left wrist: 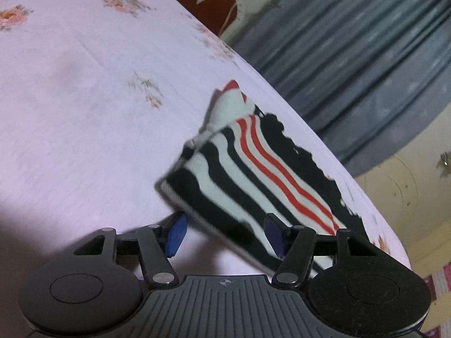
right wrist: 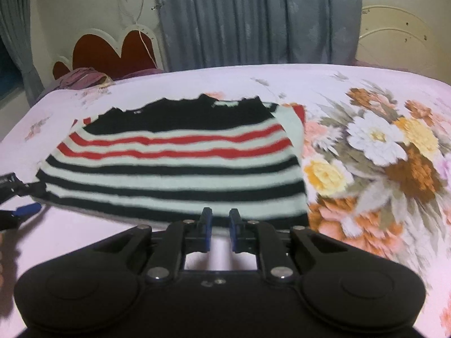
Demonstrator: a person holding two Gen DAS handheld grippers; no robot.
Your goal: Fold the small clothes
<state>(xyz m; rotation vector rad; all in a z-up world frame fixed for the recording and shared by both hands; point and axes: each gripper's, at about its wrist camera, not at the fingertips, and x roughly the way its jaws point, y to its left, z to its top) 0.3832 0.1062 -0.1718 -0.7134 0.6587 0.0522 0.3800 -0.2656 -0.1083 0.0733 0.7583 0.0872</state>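
Both hand-held grippers, left (left wrist: 225,232) spread wide and right (right wrist: 218,229) narrowly parted, are kept empty beside the partly folded sweater (right wrist: 180,163) on the bed (right wrist: 324,84); further folding is judged outstanding.

left gripper (right wrist: 17,197) cut off by frame edge; striped top (right wrist: 174,160) motion-blurred.

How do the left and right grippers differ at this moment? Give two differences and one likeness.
The left gripper stands wide open; the right gripper is nearly closed, a narrow gap left. The left straddles the striped sweater's corner; the right sits at its near hem, gripping nothing. Both have blue pads.
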